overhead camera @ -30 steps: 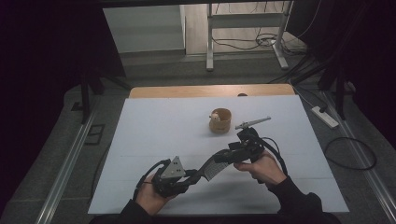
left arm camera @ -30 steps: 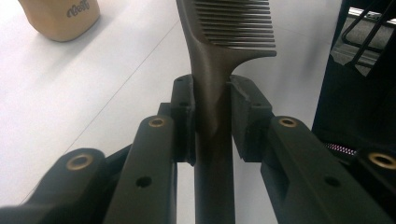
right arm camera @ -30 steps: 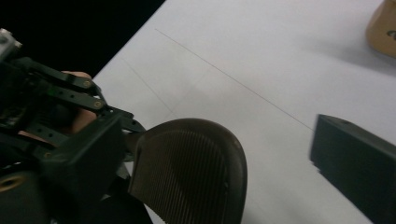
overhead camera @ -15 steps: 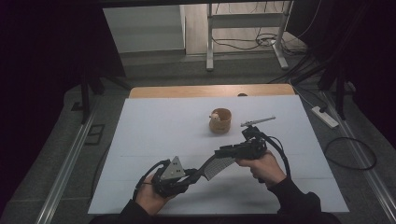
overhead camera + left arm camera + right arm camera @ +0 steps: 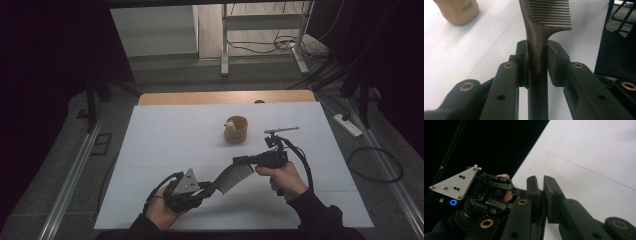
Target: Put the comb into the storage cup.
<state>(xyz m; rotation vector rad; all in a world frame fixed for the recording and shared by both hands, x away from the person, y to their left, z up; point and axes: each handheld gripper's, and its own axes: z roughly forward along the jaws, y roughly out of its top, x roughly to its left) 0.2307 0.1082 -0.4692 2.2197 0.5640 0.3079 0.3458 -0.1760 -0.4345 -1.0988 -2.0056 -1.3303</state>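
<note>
The comb (image 5: 235,176) hangs above the near half of the white tabletop (image 5: 165,145), stretched between the two grippers. The left gripper (image 5: 206,189) clamps its handle: in the left gripper view the pads (image 5: 522,58) press on either side of the dark handle just below where the teeth begin, and the comb (image 5: 544,22) runs up and away from the jaws, teeth to the right. The right gripper (image 5: 239,161) reaches in from the right at the comb's toothed end; its jaws have just been closing and now stand nearly together. In the right gripper view, the right gripper (image 5: 541,192) shows only a thin dark strip in the gap between its pads, so it seems to pinch the comb edge-on, though the comb itself is hard to make out there. Beyond its jaws that view shows the left gripper (image 5: 520,192) with its grey plate and the hand behind it.

Farther back, past the middle of the tabletop, stands a small wooden cup (image 5: 235,129) with a pale object inside that is too small to identify. To its right, well apart from it, lies a thin metal tool (image 5: 281,130), just behind the right gripper's body. Neither stands between the grippers or touches the comb. The left gripper view catches the cup (image 5: 459,11) at its upper left, with dark lettering on its side.
</note>
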